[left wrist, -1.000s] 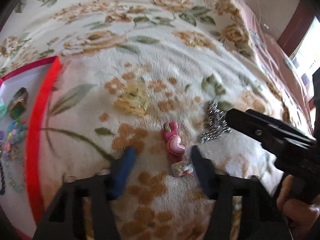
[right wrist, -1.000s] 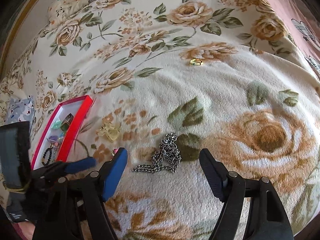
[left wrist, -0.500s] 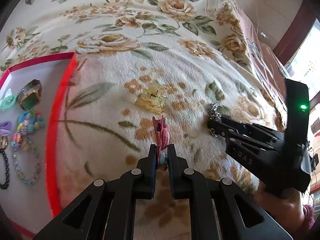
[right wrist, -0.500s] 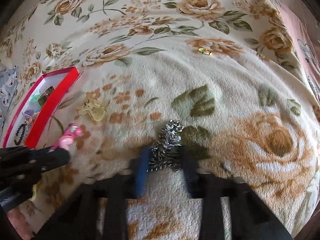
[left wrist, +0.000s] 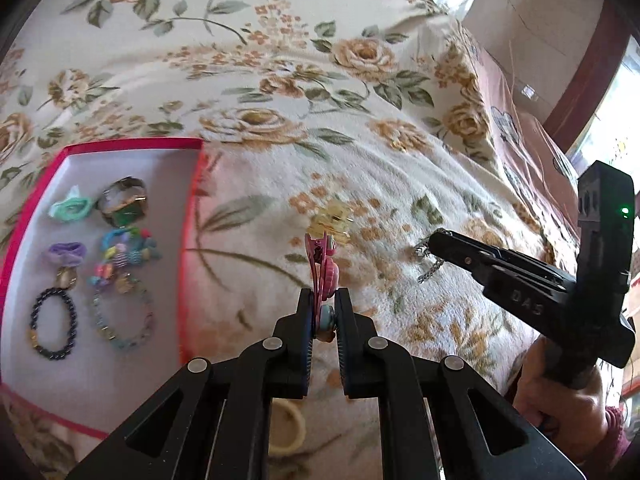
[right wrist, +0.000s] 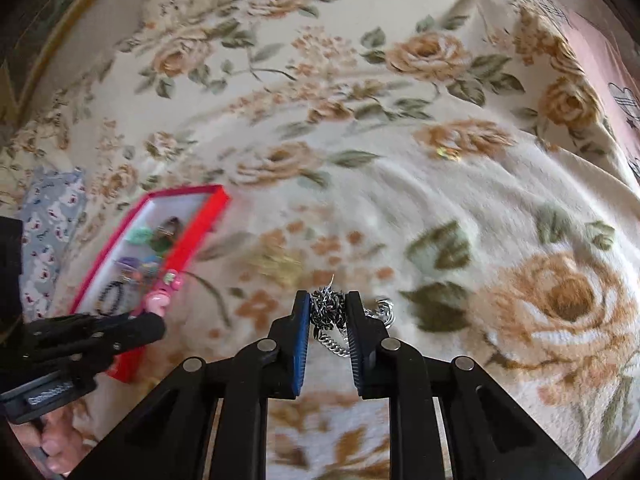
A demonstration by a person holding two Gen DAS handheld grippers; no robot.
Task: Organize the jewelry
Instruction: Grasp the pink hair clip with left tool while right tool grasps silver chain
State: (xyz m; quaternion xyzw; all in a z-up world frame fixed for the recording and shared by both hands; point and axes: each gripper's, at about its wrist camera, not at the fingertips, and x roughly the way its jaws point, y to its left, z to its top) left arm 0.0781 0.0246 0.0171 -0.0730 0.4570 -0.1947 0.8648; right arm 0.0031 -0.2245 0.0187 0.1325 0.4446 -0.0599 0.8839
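Pink hair clip (left wrist: 322,270) sits clamped in my left gripper (left wrist: 323,312), right of the red tray (left wrist: 192,216); my right gripper (right wrist: 328,312) pinches the silver chain (right wrist: 329,312) above the floral blanket (right wrist: 440,184).

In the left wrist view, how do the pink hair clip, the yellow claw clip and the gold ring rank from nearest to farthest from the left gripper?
1. pink hair clip, held in the left gripper.
2. yellow claw clip, just beyond it.
3. gold ring, far up the blanket.

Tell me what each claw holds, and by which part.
Left claw pinches the pink hair clip by its near end. Right claw grips the silver chain by its bunched middle.
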